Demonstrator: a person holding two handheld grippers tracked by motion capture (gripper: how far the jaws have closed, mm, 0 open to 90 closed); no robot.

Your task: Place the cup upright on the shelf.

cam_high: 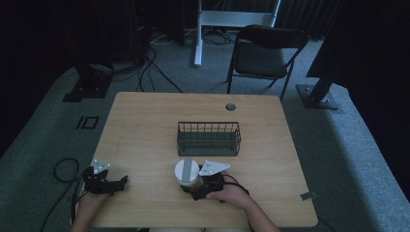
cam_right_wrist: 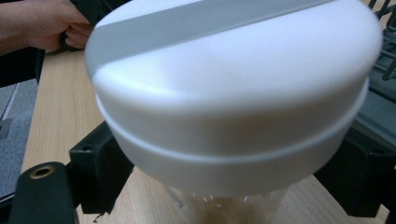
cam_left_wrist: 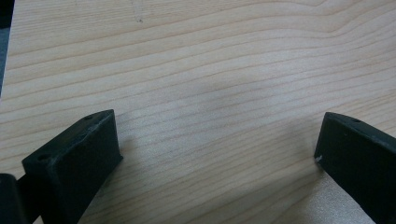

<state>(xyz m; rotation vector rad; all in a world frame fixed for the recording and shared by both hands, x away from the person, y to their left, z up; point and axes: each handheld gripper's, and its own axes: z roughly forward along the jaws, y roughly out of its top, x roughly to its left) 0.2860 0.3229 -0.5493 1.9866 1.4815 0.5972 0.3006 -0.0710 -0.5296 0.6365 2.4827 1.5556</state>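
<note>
At the near edge of the wooden table [cam_high: 145, 125], the person's right hand [cam_high: 231, 195] holds the right gripper [cam_high: 196, 185] against a jar [cam_high: 186, 173] with a white lid [cam_right_wrist: 233, 93]. The jar stands upright, its long axis vertical and the lid facing up, just on the near side of the table's middle. In the right gripper view the black jaws sit on either side of the jar's clear body below the lid, close against it, so that gripper looks clenched on the jar, though the lid hides the exact contact. A grey band crosses the top of the lid. Something brownish shows through the clear glass [cam_right_wrist: 224, 205] low down, too blurred to name.

Off to the left, near the table's near-left corner, the left hand [cam_high: 89, 200] holds the left gripper [cam_high: 118, 182], well apart from the jar. In the left gripper view its two jaws stand wide apart over bare wood grain with nothing between them, so it is released. A cable [cam_high: 65, 169] loops on the carpet beside that corner.

Just beyond the jar, near the middle of the table, sits a dark wire basket [cam_high: 209, 126], its long side running left to right across the table. I can see nothing inside it. Farther on, close to the far edge, there is a round hole [cam_high: 230, 107] in the tabletop.

Past the table, on the grey carpet, stands a dark folding chair [cam_high: 263, 55], with a white stand leg [cam_high: 198, 34] to its left.
</note>
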